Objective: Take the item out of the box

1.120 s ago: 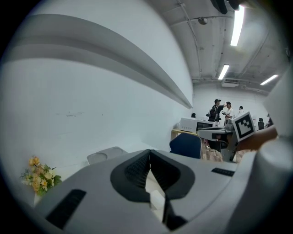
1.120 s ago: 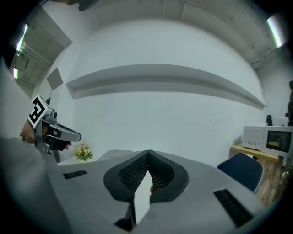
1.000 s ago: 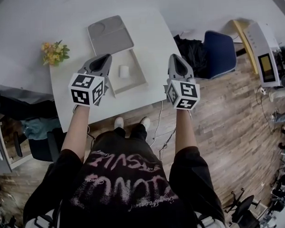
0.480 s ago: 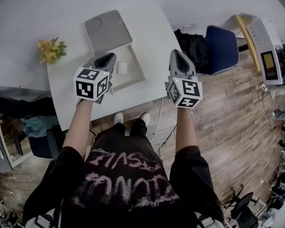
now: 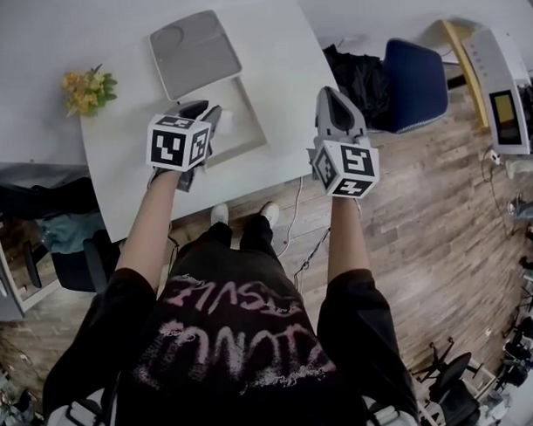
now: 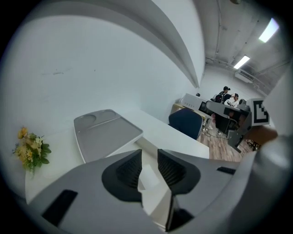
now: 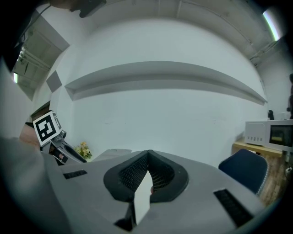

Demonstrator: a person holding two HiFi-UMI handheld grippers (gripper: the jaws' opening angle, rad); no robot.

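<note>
An open shallow box [image 5: 251,123] lies on the white table [image 5: 134,177], with its grey lid [image 5: 194,53] beside it at the far side. A small white item [image 5: 226,118] sits in the box, half hidden by my left gripper [image 5: 207,110], which hangs right over it. In the left gripper view the jaws [image 6: 149,155] are opening, and the white item [image 6: 147,177] shows in the gap with neither pad pressing on it. The lid [image 6: 107,132] lies beyond. My right gripper [image 5: 329,98] is shut and empty above the table's right edge, its closed tips [image 7: 147,157] pointing at the wall.
A bunch of yellow flowers [image 5: 86,90] lies at the table's left. A blue chair [image 5: 413,98] and a black bag [image 5: 358,89] stand right of the table. A cable [image 5: 295,222] hangs off the front edge. A white appliance [image 5: 496,86] sits far right.
My left gripper has moved right and forward over the box and now covers most of the white item. The right gripper has stayed where it was.
</note>
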